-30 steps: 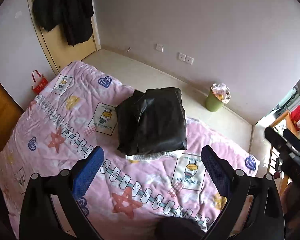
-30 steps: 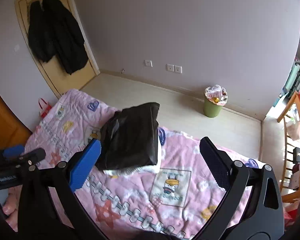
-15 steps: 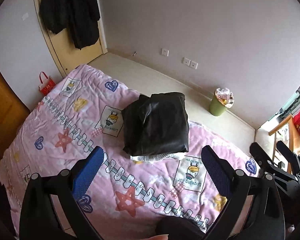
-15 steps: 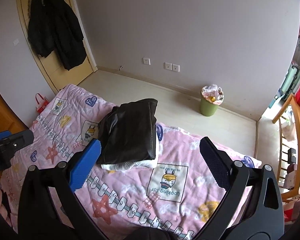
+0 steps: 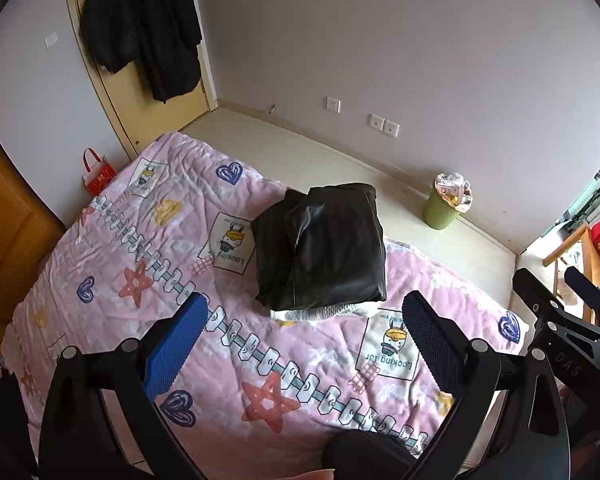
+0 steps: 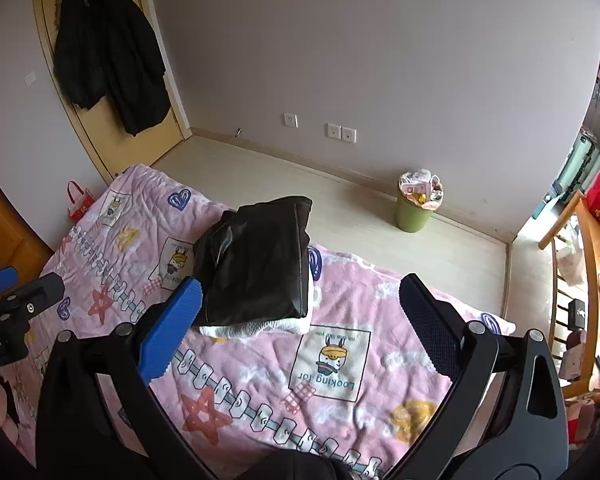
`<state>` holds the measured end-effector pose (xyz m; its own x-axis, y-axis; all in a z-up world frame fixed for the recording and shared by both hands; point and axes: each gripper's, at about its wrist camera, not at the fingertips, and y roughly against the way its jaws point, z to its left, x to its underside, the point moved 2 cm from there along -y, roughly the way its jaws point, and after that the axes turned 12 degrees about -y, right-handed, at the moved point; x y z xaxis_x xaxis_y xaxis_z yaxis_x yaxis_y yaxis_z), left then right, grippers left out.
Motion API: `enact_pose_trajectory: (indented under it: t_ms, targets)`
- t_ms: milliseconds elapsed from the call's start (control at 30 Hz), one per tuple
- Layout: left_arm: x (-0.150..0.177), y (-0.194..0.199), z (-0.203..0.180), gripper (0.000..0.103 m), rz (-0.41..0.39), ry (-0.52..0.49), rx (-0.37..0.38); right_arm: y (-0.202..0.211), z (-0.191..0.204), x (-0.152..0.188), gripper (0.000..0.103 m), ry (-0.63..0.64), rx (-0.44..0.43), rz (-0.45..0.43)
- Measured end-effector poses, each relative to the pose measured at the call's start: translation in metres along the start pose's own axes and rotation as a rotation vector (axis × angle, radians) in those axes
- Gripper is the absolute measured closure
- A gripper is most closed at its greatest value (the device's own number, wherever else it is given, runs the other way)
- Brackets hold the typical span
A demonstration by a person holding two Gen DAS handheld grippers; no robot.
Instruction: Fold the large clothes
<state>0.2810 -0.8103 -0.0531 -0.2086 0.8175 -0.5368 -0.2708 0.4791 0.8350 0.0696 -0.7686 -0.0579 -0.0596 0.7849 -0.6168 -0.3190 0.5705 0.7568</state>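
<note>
You can read "Looking for" — printed upside down from your side — on the cartoon patches (image 6: 332, 364) of the pink quilt (image 6: 388, 300). The smaller line above it stays illegible, as do the letters on the other gripper's body.

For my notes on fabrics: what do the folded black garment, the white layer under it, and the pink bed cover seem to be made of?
Folded black garment: probably leather or faux leather, since it has a smooth surface with a soft sheen and glossy creases.
White layer beneath it: looks like a matte, ribbed knit or fleece lining; the type is unclear.
Pink bed cover: quilted, matte woven cloth, perhaps cotton, puckered and printed with cartoons.
</note>
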Motion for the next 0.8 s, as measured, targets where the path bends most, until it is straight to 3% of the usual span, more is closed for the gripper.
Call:
enact_pose_trajectory:
  t_ms: [167,800]
  targets:
    - [0.006,-0.003,0.003,0.008,0.022,0.019,0.039,0.001,0.003,0.004,0.006,0.003,0.003,0.014]
    - [0.016,-0.022,0.012,0.008,0.051,0.034,0.012,0.001,0.003,0.010,0.006,-0.023,-0.040,0.028]
